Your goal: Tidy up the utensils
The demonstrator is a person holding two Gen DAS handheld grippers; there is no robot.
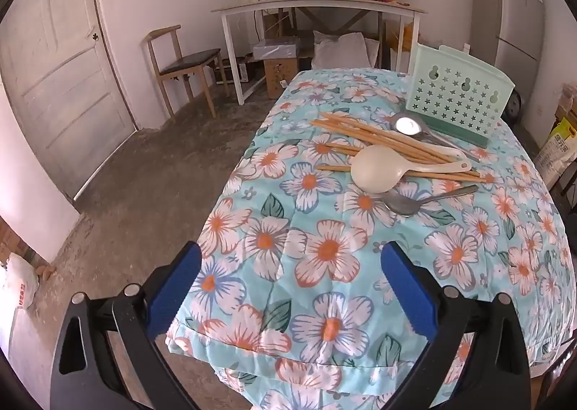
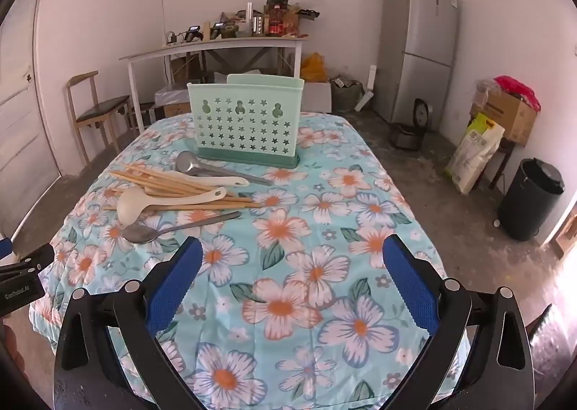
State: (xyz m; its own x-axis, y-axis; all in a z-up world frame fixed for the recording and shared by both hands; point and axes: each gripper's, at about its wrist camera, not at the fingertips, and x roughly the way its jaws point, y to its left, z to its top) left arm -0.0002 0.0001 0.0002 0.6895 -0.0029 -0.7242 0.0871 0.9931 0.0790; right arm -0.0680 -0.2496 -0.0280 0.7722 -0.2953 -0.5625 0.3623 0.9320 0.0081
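Note:
A mint-green utensil holder [image 2: 249, 121] with star cut-outs stands upright at the far end of the floral-clothed table [image 2: 324, 265]; it also shows in the left wrist view [image 1: 458, 96]. In front of it lies a pile: several wooden chopsticks [image 2: 173, 183] [image 1: 378, 139], a cream ladle [image 2: 133, 208] [image 1: 378, 172], a cream spoon [image 2: 216, 181], a metal ladle [image 2: 189, 161] [image 1: 407, 125], and a metal spoon [image 2: 144, 232] [image 1: 404, 206] nearest me. My left gripper [image 1: 292, 287] is open and empty over the table's near left corner. My right gripper [image 2: 292, 283] is open and empty, short of the pile.
The table's left edge drops to bare floor, with a door [image 1: 54, 67] and a wooden chair [image 1: 180, 64] beyond. A white desk [image 2: 216, 49] with clutter stands behind. A fridge [image 2: 418, 45], boxes, a sack and a black bin [image 2: 530, 197] stand at right.

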